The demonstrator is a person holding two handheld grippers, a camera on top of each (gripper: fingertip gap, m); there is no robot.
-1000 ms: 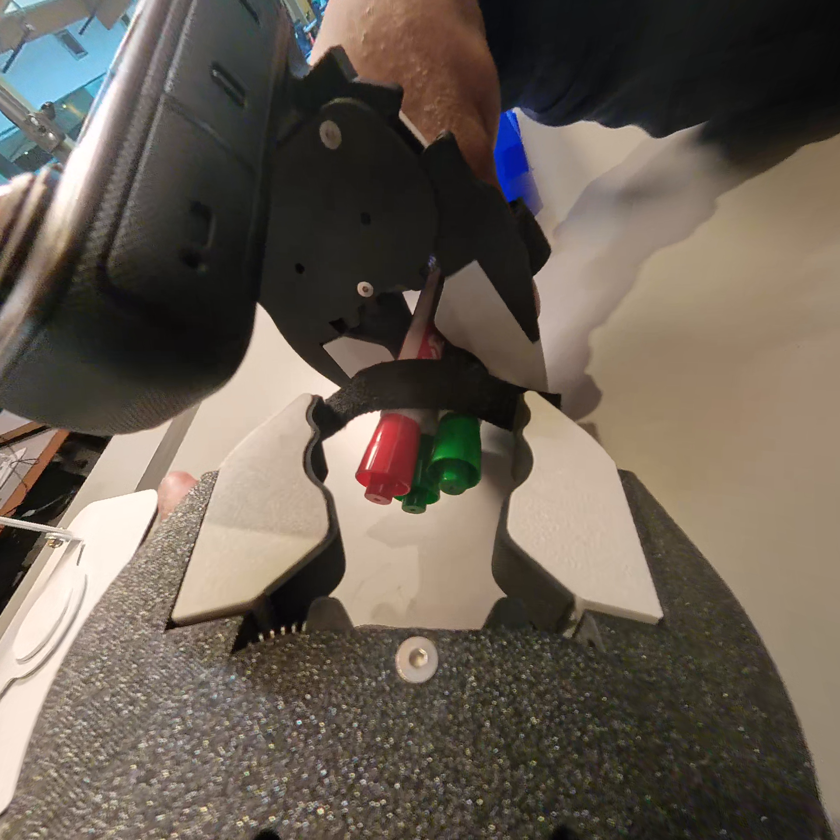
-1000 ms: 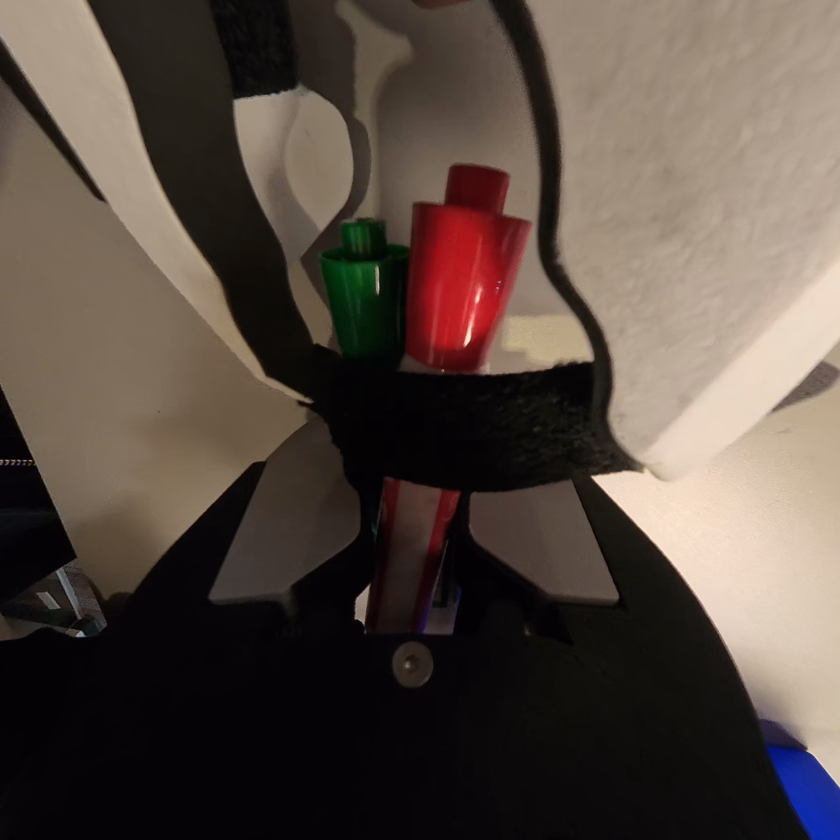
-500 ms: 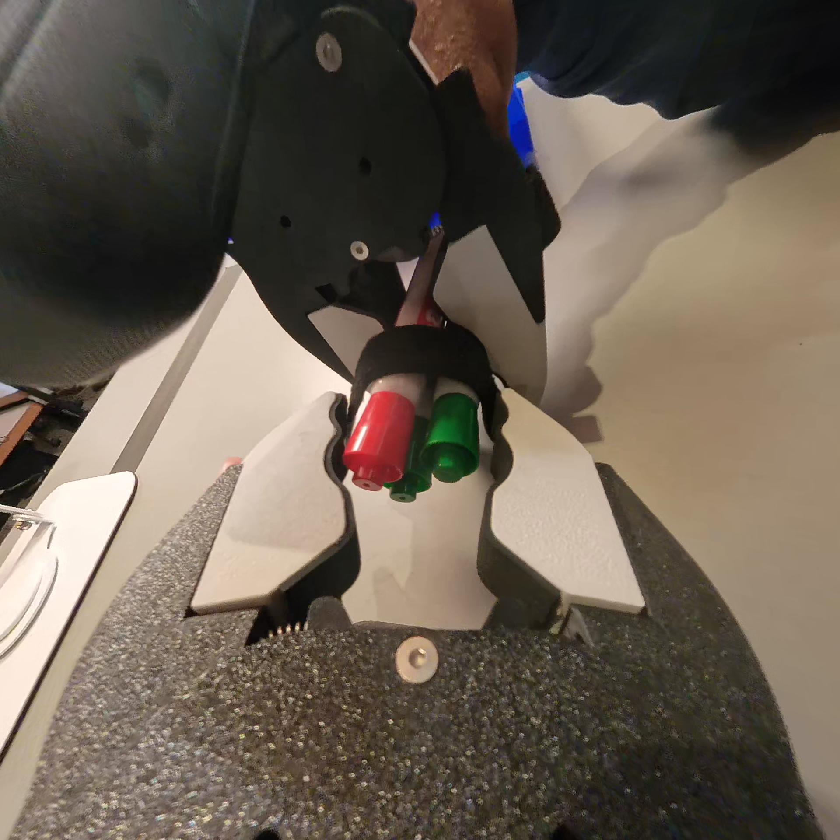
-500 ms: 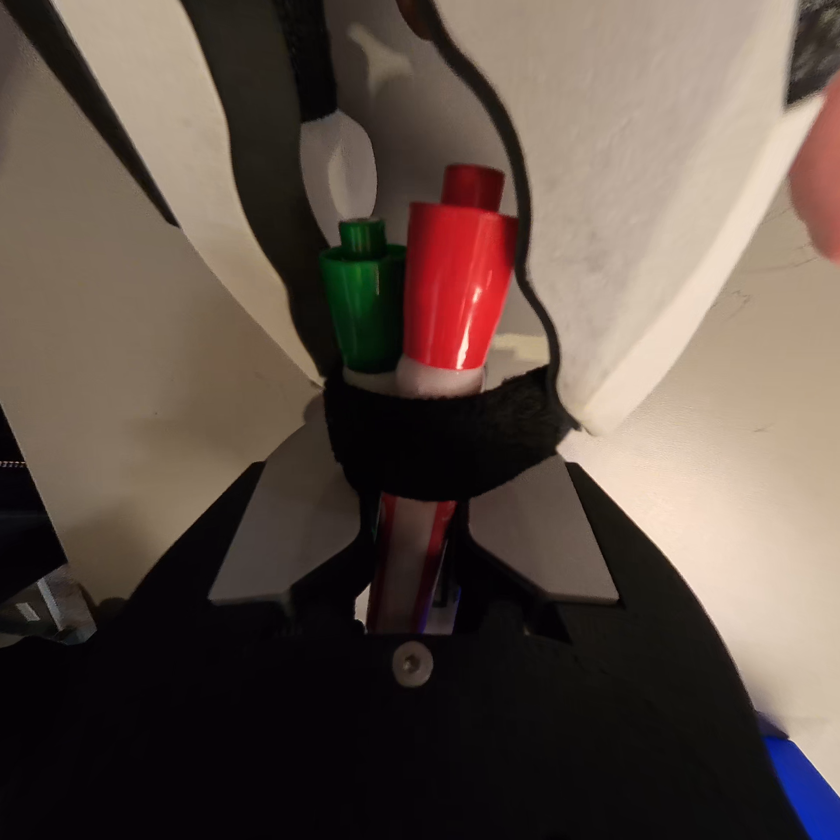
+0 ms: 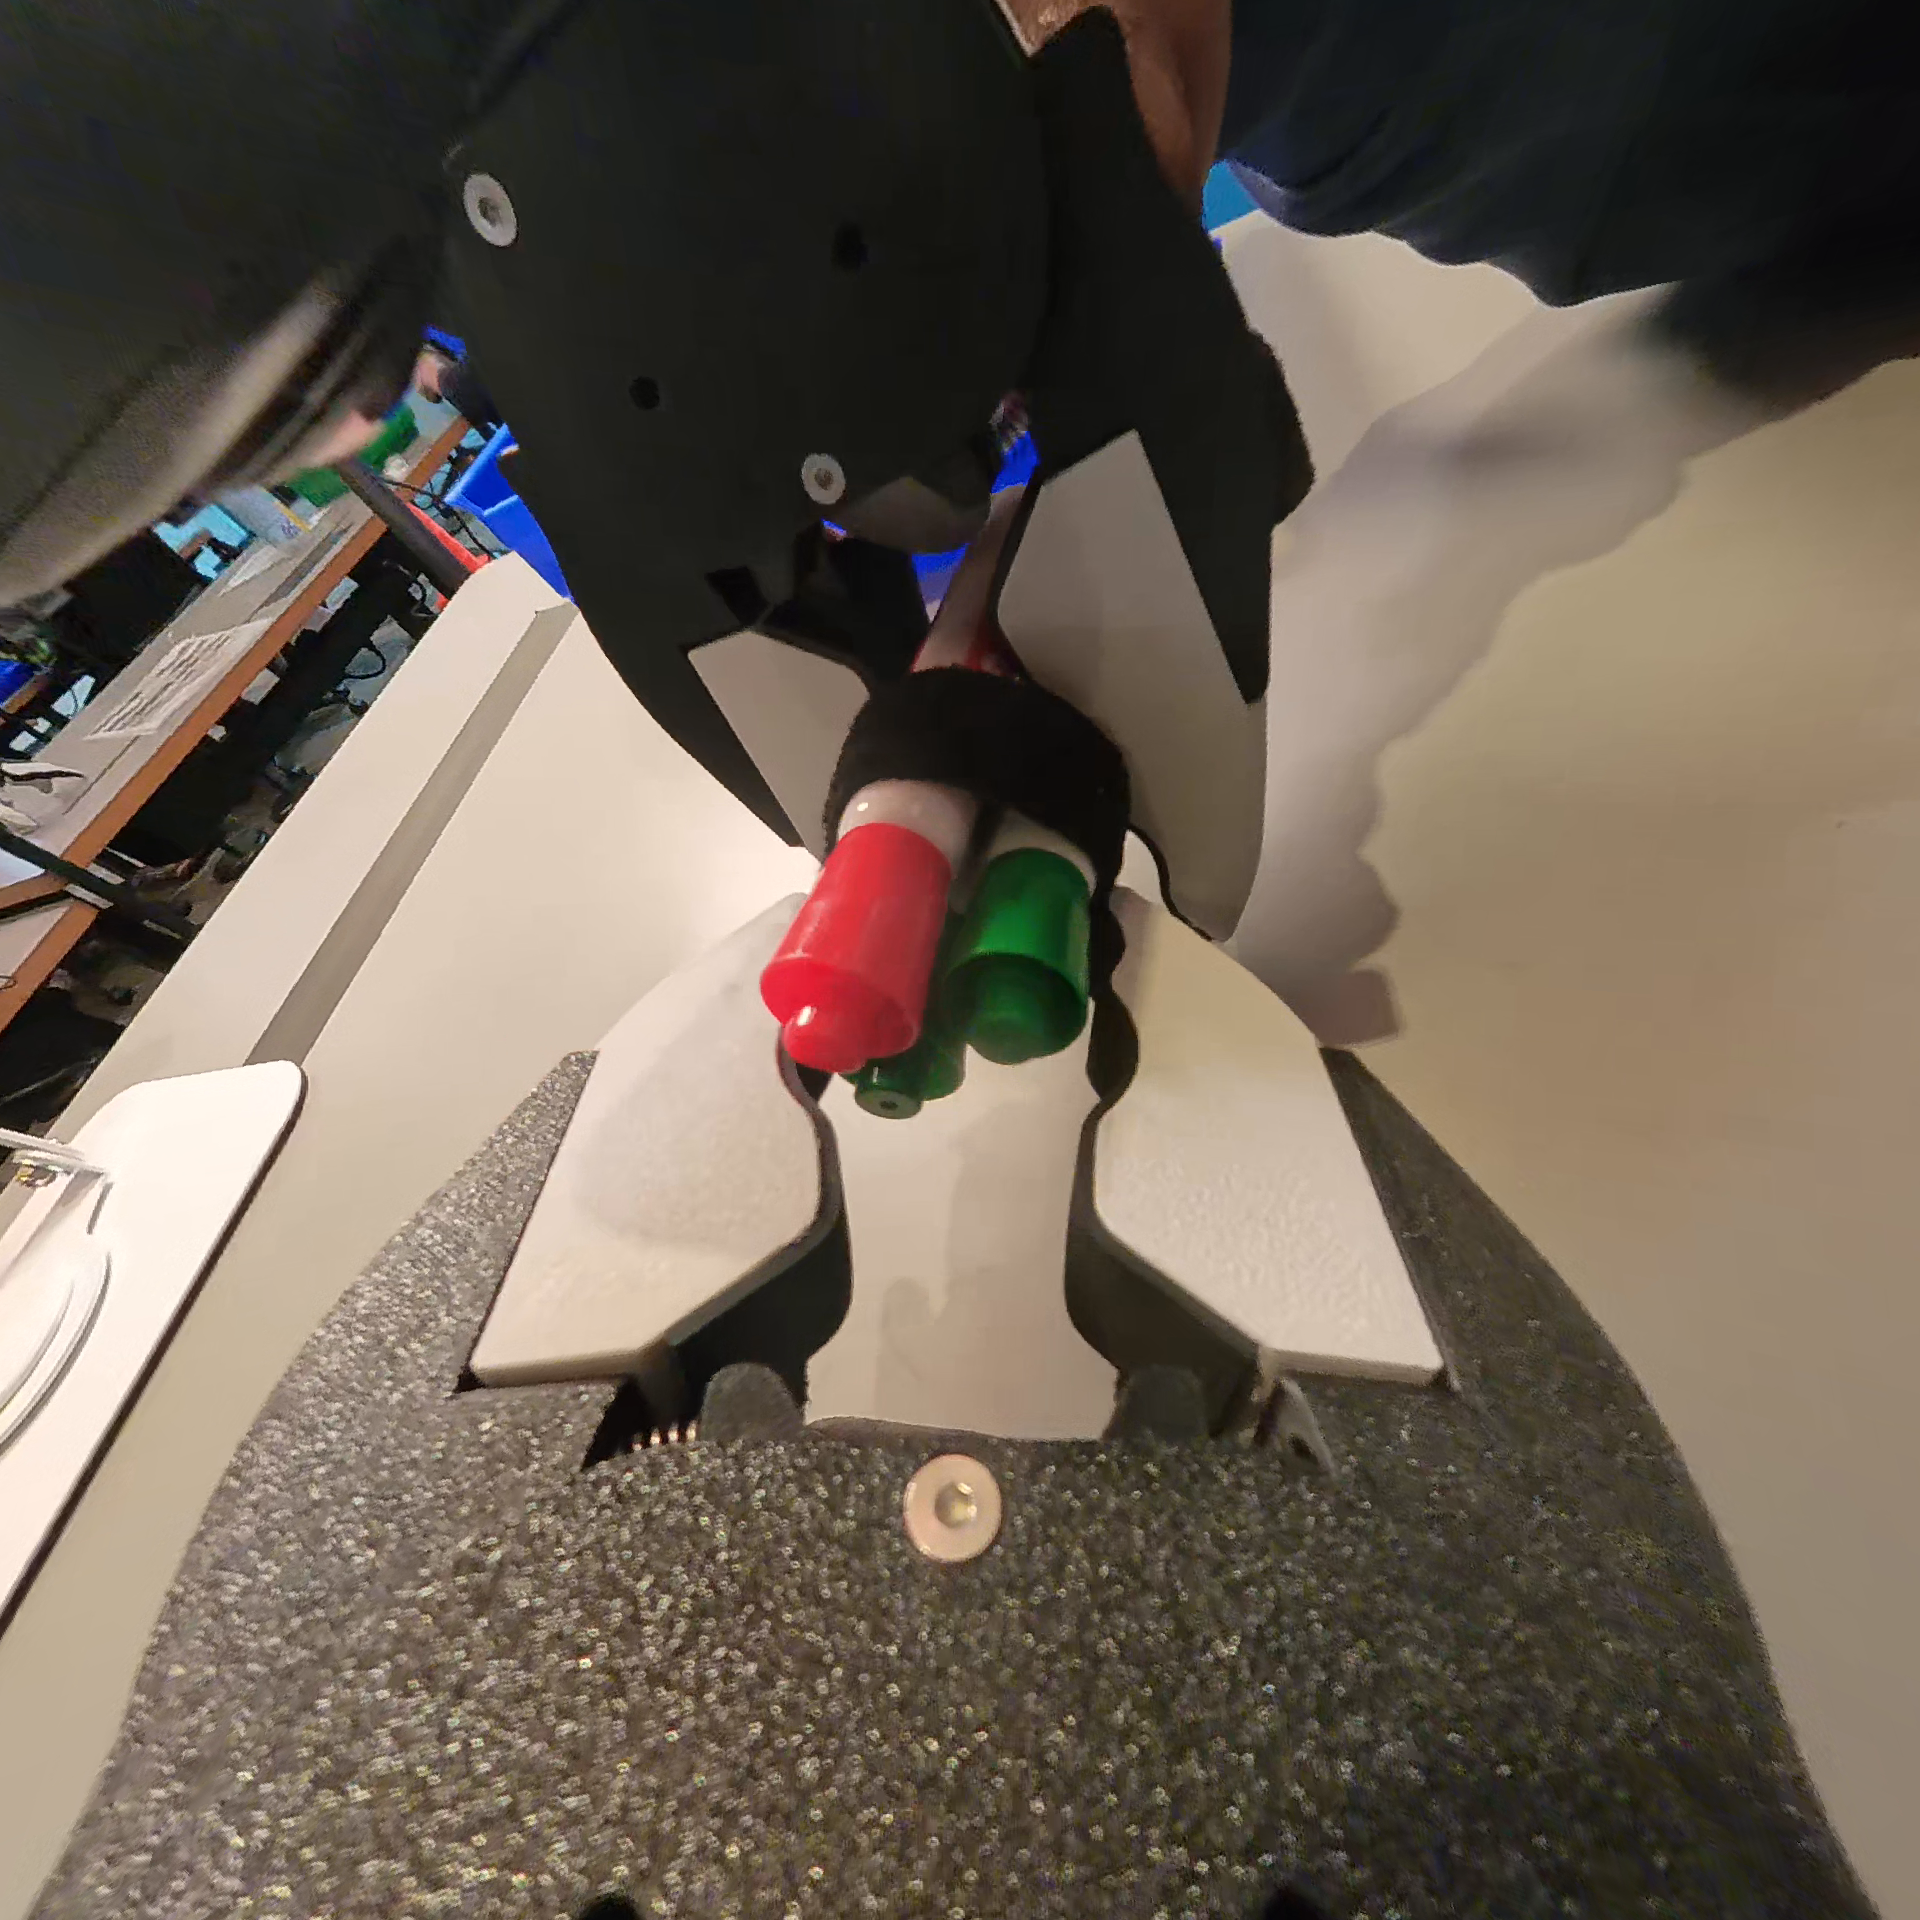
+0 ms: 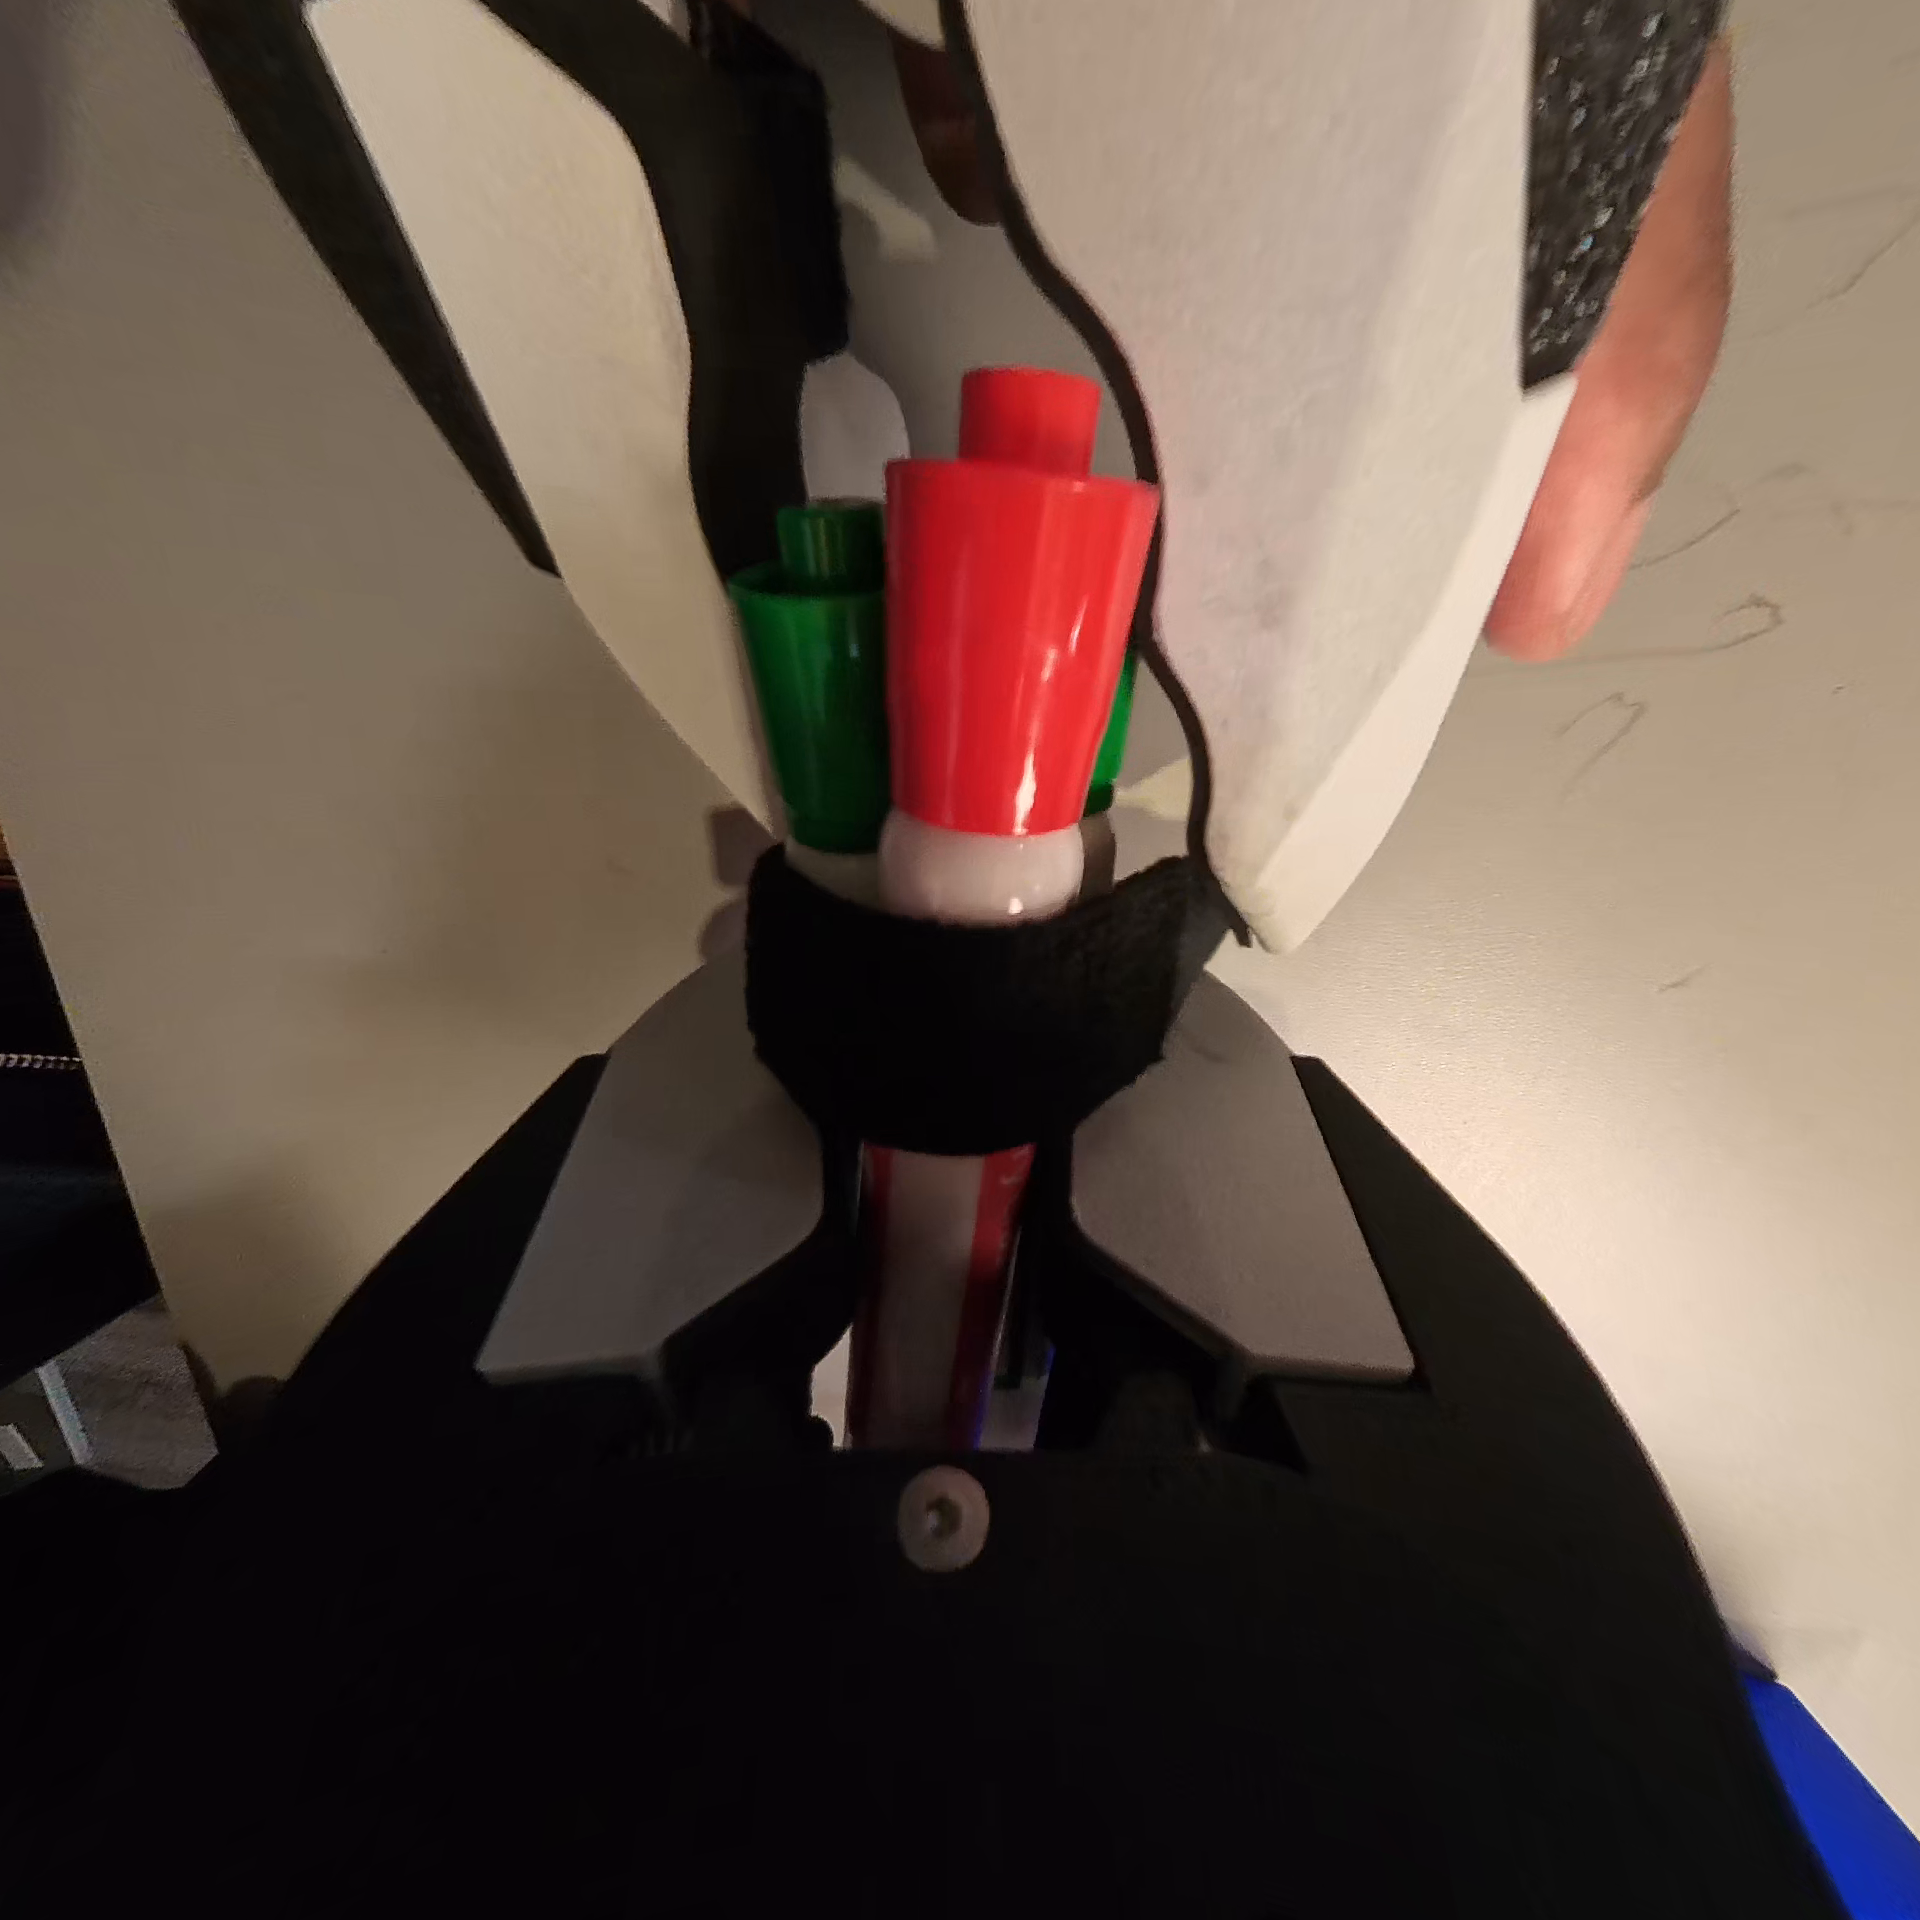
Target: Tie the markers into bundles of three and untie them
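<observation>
A bundle of three markers, one with a red cap and two with green caps, is wrapped in a black strap. My right gripper is shut on the marker barrels just behind the strap. It also shows in the left wrist view, above the bundle. My left gripper has its white fingers on both sides of the bundle at the caps, touching it. In the right wrist view, one of the left gripper's fingertips meets the strap's end.
The bundle hangs over a pale table. A white tray lies at the left. A blue bin stands behind. A person's finger and dark sleeve are close. Workbenches stand far left. My hands' fingertips stand some 4 cm from each other.
The strap, stretched wide between my left fingers a second ago, is now wound tight around the markers. My left fingers have narrowed onto the bundle. The right gripper has tilted upward.
</observation>
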